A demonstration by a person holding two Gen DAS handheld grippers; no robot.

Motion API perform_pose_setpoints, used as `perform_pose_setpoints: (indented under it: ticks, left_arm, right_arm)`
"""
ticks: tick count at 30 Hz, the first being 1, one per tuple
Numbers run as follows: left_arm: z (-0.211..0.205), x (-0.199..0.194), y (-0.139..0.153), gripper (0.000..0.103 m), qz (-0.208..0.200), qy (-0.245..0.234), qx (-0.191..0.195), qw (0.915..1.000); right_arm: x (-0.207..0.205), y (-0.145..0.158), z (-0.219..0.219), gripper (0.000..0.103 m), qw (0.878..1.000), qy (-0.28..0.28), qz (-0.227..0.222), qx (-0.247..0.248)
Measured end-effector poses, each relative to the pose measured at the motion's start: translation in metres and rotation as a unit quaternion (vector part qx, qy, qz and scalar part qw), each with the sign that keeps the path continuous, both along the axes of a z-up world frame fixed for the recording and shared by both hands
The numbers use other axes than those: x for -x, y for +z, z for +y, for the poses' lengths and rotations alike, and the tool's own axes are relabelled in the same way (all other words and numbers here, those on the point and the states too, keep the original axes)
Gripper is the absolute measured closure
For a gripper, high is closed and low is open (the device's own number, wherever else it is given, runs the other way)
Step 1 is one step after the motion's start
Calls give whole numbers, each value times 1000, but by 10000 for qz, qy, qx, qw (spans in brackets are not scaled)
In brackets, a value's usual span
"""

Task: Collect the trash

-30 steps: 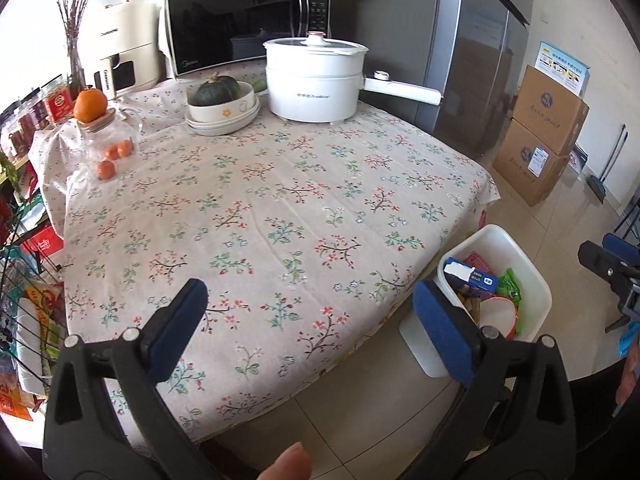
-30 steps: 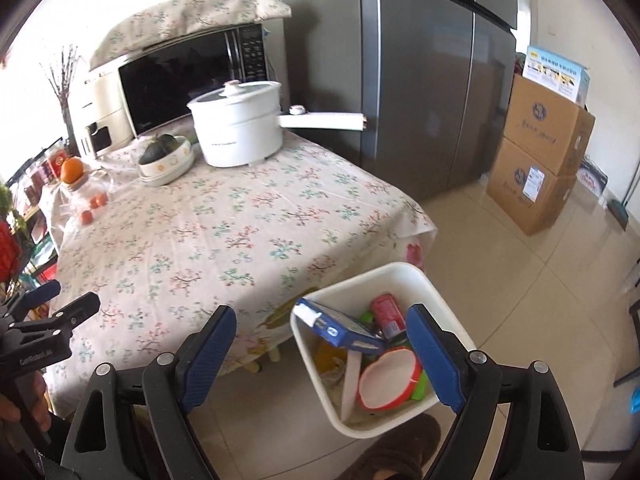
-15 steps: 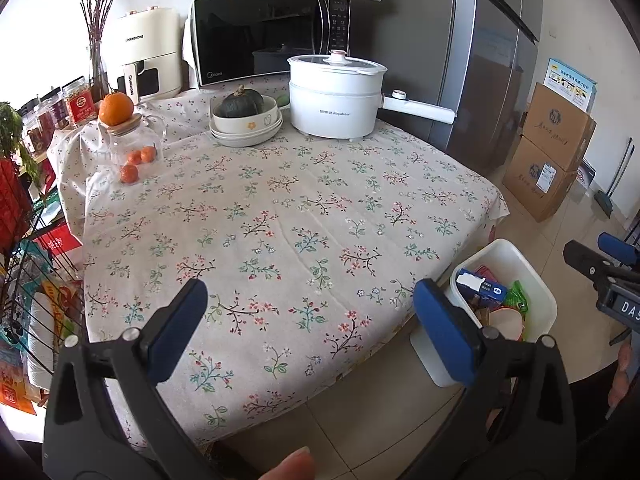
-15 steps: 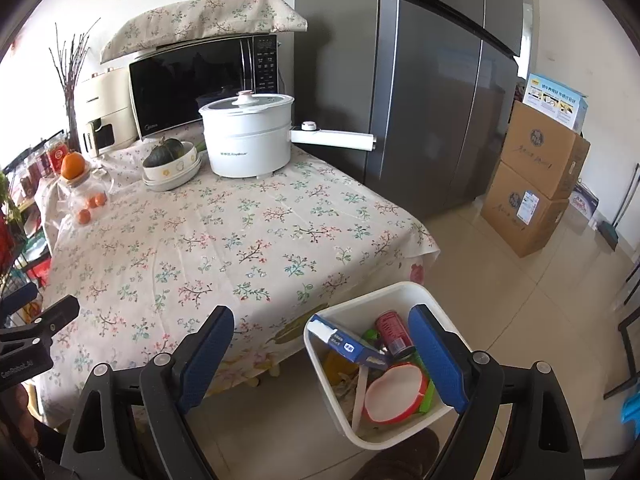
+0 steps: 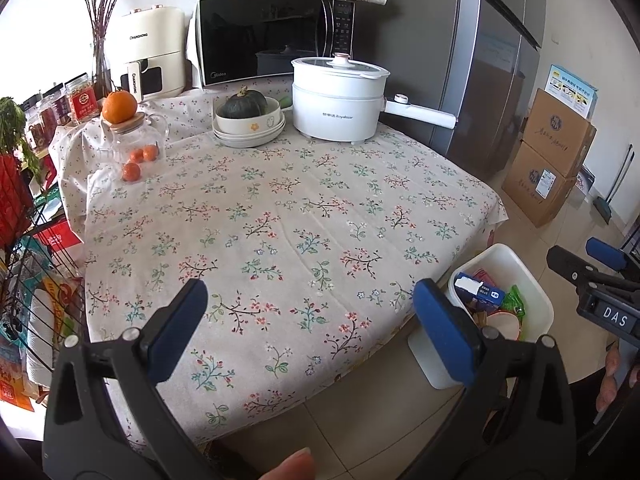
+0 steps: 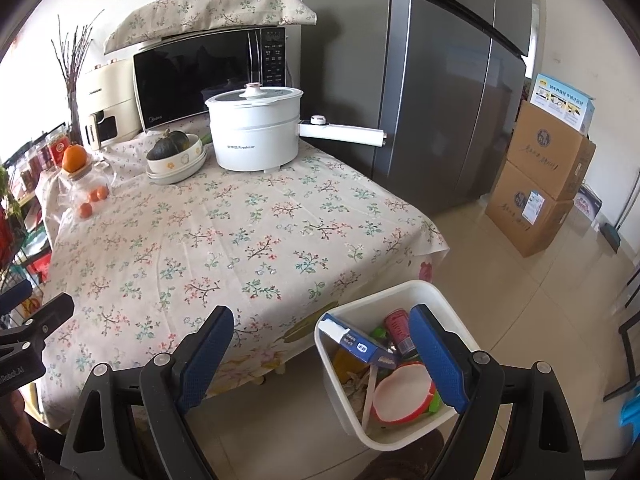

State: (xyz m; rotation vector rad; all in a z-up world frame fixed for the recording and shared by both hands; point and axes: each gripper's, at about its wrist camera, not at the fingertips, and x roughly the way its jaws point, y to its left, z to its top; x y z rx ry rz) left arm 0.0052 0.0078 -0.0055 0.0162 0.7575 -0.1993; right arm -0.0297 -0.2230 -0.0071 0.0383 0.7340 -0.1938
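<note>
Both grippers hang wide open and empty over the near edge of the table (image 5: 304,216), which carries no loose litter that these views show. The trash sits in the white bin (image 6: 400,296) on the floor at the table's near right corner: a blue and white carton (image 6: 358,344) lying across the top, a red can (image 6: 398,326), green wrappers (image 5: 514,304) and a red-rimmed bowl (image 6: 402,394).

Most of this looks light. The carton is probably thin card that would dent under a hard squeeze, so its long flat sides are the place to pinch. The can is likely stiff but smooth and round; across its middle is safest. Wrappers are limp and slick and want a firm pinch on a bunched part. The bowl seems thin plastic, best taken by the rim. The bin itself looks rigid and could be gripped on one wall.

The left gripper (image 5: 310,326) tilts down toward the flowered cloth, its right pad overlapping the bin's corner in that view; a fingertip shows at the bottom edge. The right gripper (image 6: 320,356) points down likewise, straddling the table corner and the bin's left half, well above both. Judging by the bare cloth, collecting appears nearly or wholly done.
</note>
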Motion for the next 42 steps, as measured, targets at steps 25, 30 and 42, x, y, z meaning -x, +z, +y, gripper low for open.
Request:
perform_pose_setpoints:
  ticks: [25,30,42]
  left_arm:
    - [-1,6,7,1,-104,113,43,9999]
    - [-3,7,6,1,-91,88,31,9999]
    - [-3,5,5,1,54,80,82,9999]
  right_arm:
    - [-3,1,5,12,10000,-46,-16,19]
    - [-3,0,2,12,10000,-64,8,2]
    - [-3,-2,4,12,10000,-26,63,-28]
